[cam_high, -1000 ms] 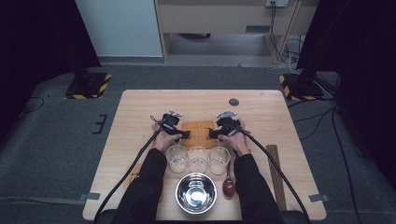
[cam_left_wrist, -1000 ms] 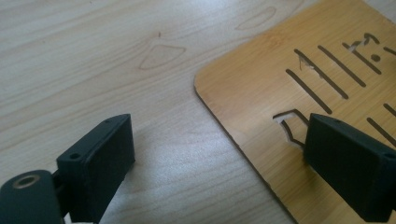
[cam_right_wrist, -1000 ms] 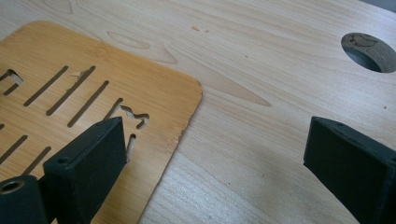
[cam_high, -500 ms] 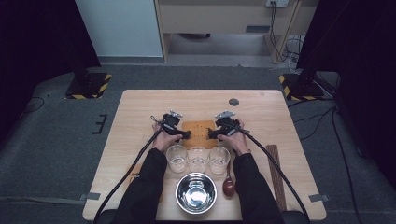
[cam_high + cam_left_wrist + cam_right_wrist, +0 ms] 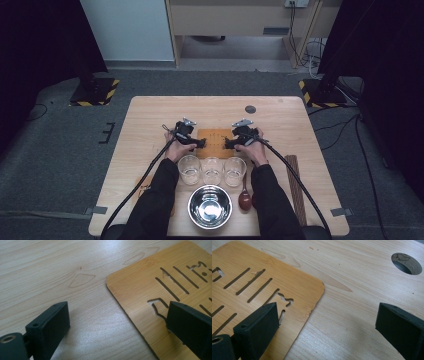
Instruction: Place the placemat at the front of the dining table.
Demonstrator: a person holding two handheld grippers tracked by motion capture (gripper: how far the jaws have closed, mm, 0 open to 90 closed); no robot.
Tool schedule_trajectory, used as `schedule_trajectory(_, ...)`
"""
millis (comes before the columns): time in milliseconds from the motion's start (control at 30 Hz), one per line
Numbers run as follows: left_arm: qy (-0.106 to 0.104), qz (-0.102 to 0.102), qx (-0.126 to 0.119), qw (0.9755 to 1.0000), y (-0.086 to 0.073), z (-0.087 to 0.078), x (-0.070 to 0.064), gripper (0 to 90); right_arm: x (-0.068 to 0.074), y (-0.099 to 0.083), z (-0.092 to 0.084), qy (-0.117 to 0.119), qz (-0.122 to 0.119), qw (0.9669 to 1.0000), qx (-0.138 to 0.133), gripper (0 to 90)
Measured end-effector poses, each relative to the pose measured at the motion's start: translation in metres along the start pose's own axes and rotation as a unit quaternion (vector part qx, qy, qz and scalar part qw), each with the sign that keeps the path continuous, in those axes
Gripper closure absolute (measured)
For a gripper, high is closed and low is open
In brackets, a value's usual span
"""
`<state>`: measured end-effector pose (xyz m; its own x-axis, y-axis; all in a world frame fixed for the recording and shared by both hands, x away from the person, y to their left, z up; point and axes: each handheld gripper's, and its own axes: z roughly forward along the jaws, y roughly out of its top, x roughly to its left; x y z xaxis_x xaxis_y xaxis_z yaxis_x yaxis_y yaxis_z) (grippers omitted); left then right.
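At centre of the high view, the bamboo board lies flat on the table, between the two grippers.

Left gripper: at the board's left edge, jaws spread wide. In the left gripper view one jaw sits over bare table, the other over the board, the edge between them.

Board: thin, stiff sheet, rounded corners, smooth finish, cut through with slots and small figures. Likely light and rigid, but lying flush, so little lip to catch. Best hold looks like a pinch across an edge or corner, one from each side; the slotted middle may be weaker and could chip.

Right gripper: at the board's right edge, jaws likewise wide apart. In the right gripper view one jaw is over the board, the other over table, with a round hole at upper right.

Lower frame, high view: three clear cups in a row, a steel bowl, a dark spoon.
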<state>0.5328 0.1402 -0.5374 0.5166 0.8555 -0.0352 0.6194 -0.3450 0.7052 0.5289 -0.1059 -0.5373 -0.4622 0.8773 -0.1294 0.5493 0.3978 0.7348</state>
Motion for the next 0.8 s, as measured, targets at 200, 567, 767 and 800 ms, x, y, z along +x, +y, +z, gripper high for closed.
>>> schedule_trajectory(200, -0.014, -0.021, 0.001, 0.9997, 0.002, -0.006, 0.002, 6.5, 0.0, 0.001, -0.004, 0.007, 0.005, 0.9998, -0.016, 5.6)
schedule_trajectory(567, -0.016, 0.022, 0.021, 0.9994, -0.003, -0.007, -0.008, 5.3, 0.004, -0.007, -0.011, 0.033, -0.025, 0.9991, -0.004, 5.8)
schedule_trajectory(767, -0.015, 0.023, 0.016, 0.9995, -0.006, -0.008, -0.006, 4.9, 0.003, -0.008, -0.013, 0.036, -0.026, 0.999, 0.003, 5.3)
schedule_trajectory(800, -0.015, 0.022, 0.015, 0.9995, -0.006, -0.008, -0.006, 4.8, 0.003, -0.008, -0.014, 0.036, -0.027, 0.999, 0.004, 5.3)
